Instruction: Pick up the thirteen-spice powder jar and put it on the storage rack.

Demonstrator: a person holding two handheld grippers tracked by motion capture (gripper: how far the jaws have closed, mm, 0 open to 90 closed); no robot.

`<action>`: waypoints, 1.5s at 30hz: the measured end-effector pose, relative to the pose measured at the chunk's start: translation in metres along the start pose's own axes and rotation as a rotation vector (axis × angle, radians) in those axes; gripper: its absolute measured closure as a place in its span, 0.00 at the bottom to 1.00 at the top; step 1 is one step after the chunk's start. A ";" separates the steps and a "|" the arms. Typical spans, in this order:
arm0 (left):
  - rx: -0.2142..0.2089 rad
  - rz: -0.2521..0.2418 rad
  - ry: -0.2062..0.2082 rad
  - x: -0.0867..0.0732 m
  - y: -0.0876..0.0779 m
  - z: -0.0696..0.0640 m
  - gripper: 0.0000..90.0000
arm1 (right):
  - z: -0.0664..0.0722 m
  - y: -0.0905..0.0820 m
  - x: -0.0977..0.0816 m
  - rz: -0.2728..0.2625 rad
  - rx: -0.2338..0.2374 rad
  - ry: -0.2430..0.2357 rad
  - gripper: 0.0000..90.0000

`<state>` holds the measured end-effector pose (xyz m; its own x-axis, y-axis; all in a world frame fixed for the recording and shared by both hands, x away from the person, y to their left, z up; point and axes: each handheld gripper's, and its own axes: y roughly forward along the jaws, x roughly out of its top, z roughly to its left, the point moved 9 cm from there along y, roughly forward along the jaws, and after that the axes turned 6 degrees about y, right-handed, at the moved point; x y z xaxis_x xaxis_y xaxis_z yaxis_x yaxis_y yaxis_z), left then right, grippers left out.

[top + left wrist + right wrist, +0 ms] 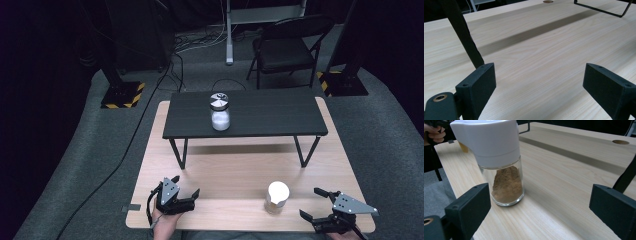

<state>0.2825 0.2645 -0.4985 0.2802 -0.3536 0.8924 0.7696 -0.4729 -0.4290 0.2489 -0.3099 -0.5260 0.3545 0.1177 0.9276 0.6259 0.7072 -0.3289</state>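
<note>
A glass jar (pixel 276 197) with a white lid and brown powder stands upright near the front of the wooden table (pixel 235 165). My right gripper (pixel 310 202) lies just right of it, open. In the right gripper view the jar (pixel 504 170) stands ahead of the left jaw, apart from both jaws of my right gripper (pixel 539 205). My left gripper (pixel 186 185) rests at the front left, open, with bare wood between the jaws of my left gripper (pixel 539 82). A second jar (pixel 220 112), with a silver lid and white contents, stands on the low black stand (pixel 270 115).
The black stand spans the back half of the table on thin metal legs (pixel 464 32). A round hole (pixel 620 142) is set in the wood. A black folding chair (pixel 290 45) and stand bases with yellow-black tape (pixel 122 95) sit on the grey floor beyond.
</note>
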 end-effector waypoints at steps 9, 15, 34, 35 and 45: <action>-0.001 0.002 0.001 0.000 0.000 0.000 0.11 | 0.006 0.007 0.002 0.008 0.024 -0.020 0.03; -0.005 0.004 0.003 0.000 0.001 0.000 0.11 | 0.011 0.014 0.004 0.018 0.039 -0.039 0.03; -0.008 0.006 0.003 0.000 0.001 0.000 0.12 | 0.023 0.040 0.009 0.043 0.080 -0.076 0.05; -0.008 0.005 0.003 0.000 0.001 0.000 0.12 | 0.024 0.042 0.010 0.045 0.083 -0.079 0.05; -0.012 0.006 0.003 0.000 0.001 0.000 0.12 | 0.028 0.058 0.015 0.040 0.099 -0.090 0.07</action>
<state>0.2831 0.2638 -0.4987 0.2830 -0.3586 0.8895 0.7612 -0.4802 -0.4358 0.2708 -0.2481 -0.5265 0.3108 0.2060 0.9279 0.5394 0.7656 -0.3506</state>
